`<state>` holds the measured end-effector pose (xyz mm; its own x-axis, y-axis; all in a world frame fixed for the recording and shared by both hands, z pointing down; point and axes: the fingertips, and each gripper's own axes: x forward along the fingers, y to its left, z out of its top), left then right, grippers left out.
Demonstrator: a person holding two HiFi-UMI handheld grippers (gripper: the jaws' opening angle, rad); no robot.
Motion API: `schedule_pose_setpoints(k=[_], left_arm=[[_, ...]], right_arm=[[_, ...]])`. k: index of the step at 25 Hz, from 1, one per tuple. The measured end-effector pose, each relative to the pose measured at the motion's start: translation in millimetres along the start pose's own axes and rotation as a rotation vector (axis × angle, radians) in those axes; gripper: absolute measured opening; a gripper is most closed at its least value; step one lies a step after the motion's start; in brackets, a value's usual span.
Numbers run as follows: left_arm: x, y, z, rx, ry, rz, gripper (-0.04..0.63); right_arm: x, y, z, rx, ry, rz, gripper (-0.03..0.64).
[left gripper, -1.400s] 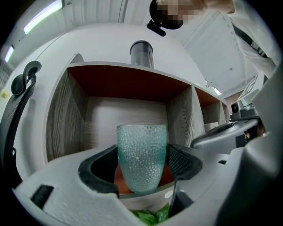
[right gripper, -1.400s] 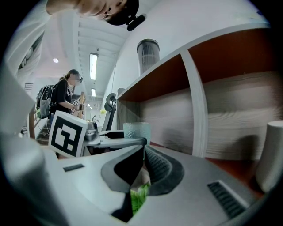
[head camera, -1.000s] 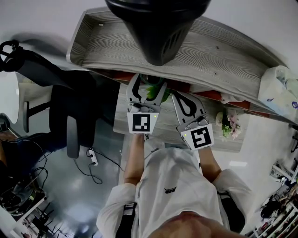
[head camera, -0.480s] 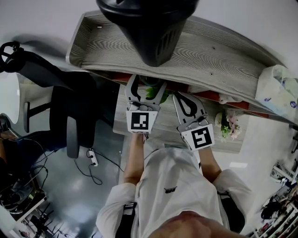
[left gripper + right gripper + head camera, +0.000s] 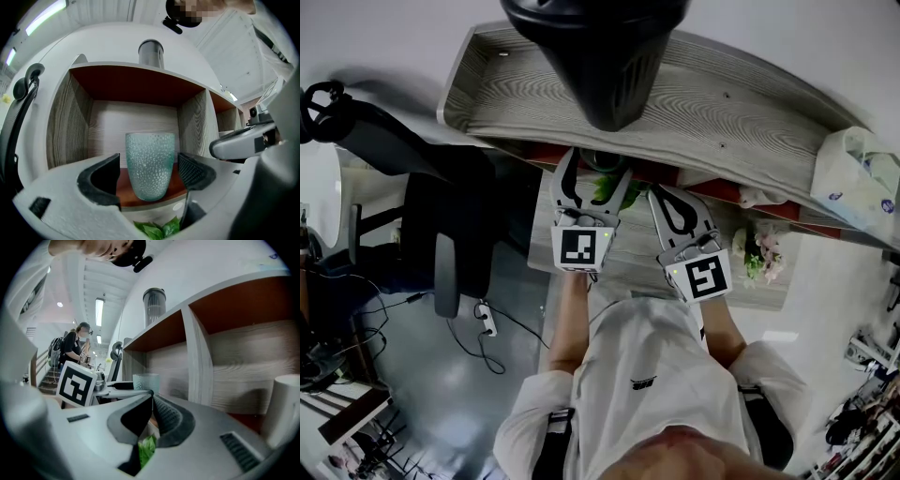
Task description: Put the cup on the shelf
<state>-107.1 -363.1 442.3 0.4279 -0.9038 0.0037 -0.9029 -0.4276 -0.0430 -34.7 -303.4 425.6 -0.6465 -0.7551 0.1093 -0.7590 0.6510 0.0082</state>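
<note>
- Room: the head view shows an office floor. A black chair (image 5: 441, 234) stands at the left end of the shelf (image 5: 750, 112), a grey wood-grain unit seen from above.
- Head view: the left tool (image 5: 597, 173) reaches under the shelf's top board with its jaws spread. The right tool (image 5: 661, 192) waits at the shelf front, jaws together. The top board hides whatever sits between the left jaws.
- Left gripper view: the cup (image 5: 150, 164), a dimpled pale-green glass, stands upright on the red-brown floor of a shelf compartment, near its front edge. The jaws are apart, one on each side of the cup, with a narrow gap at each pad. The shelf carries the cup, not the tool. Green leaves (image 5: 157, 229) show below the shelf front.
- Right gripper view: the jaws are closed on nothing. A white mug (image 5: 286, 408) stands in another shelf compartment.
- Step: the cup appears to be placed and released. The next move calls for drawing the left tool straight back from the shelf with both pads clear of the glass. A sideways brush could tip it off the front edge.
</note>
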Motion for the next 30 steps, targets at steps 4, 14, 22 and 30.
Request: schedule_pose_setpoints(k=[4, 14, 22, 30], left_arm=[[-6.4, 1.1, 0.7, 0.002, -0.003, 0.009, 0.362], [-32.0, 3.3, 15.0, 0.003, -0.019, 0.038, 0.360], [-64.6, 0.0, 32.6, 0.002, -0.036, 0.049, 0.266], [-104.3, -13.8, 44.7, -0.009, -0.048, 0.053, 0.179]], right_arm=[[-2.1, 1.5, 1.4, -0.003, -0.003, -0.003, 0.031], [-8.3, 9.9, 9.6, -0.015, -0.020, 0.002, 0.031], [-16.7, 24.3, 23.1, -0.029, -0.053, 0.012, 0.031], [-36.2, 42.8, 34.1, -0.058, -0.075, 0.031, 0.031]])
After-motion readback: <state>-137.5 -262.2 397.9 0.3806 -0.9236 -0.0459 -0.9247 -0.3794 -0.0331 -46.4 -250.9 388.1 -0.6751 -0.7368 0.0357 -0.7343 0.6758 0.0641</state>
